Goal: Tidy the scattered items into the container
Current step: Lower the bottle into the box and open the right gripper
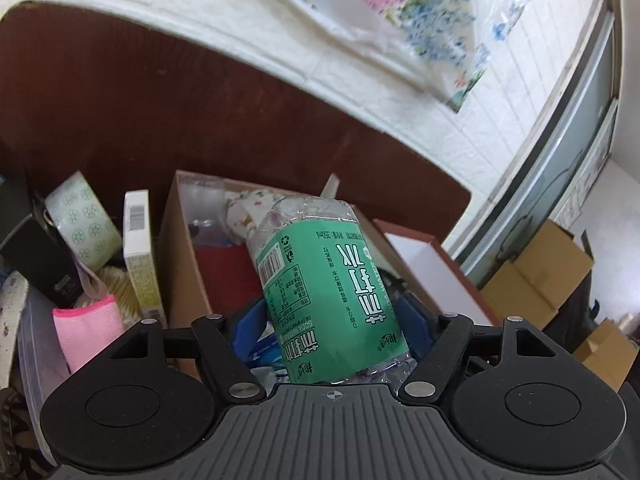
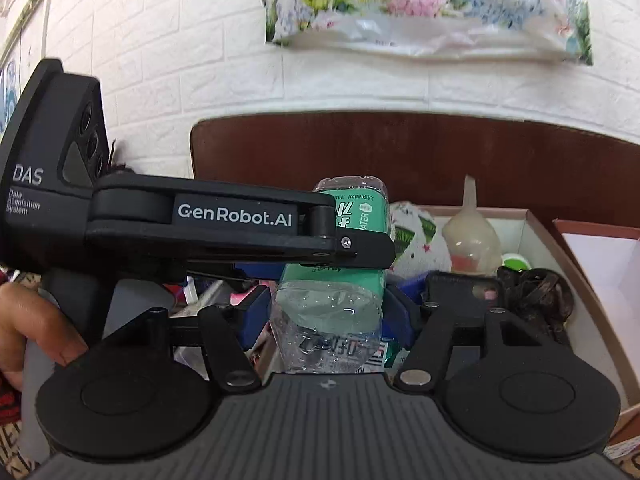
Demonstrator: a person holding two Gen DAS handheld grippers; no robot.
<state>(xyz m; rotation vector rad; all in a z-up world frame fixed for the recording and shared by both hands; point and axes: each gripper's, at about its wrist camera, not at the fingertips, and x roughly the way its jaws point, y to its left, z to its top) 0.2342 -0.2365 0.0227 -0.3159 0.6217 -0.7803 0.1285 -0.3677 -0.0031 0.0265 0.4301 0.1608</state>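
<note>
Bottle (image 1: 320, 280) of clear plastic with a green label sits between both pairs of tongs, held up over the open cardboard box (image 1: 180, 248). White words on the label say "SODA WATER", with a barcode and small print beside them. The left tongs (image 1: 332, 320) have blue pads on each side of the bottle, but I cannot tell if the pads press on it. The right tongs (image 2: 328, 312) squeeze the clear end of the bottle between their blue pads. In the right wrist view the left tool crosses in front, and its side says "GenRobot.AI" and "DAS Data Acquisition System"; a hand (image 2: 36, 328) shows at the left edge. Past the right tongs, the box holds a squeeze bottle with a pointed tip (image 2: 472, 240), a white cloth with little prints (image 2: 412, 232), a green cap (image 2: 514, 262) and dark tangled stuff (image 2: 536, 292). To the left of the left tongs stand a white carton (image 1: 138, 248), a roll with green flower prints (image 1: 84, 220) and something pink (image 1: 90, 328).
</note>
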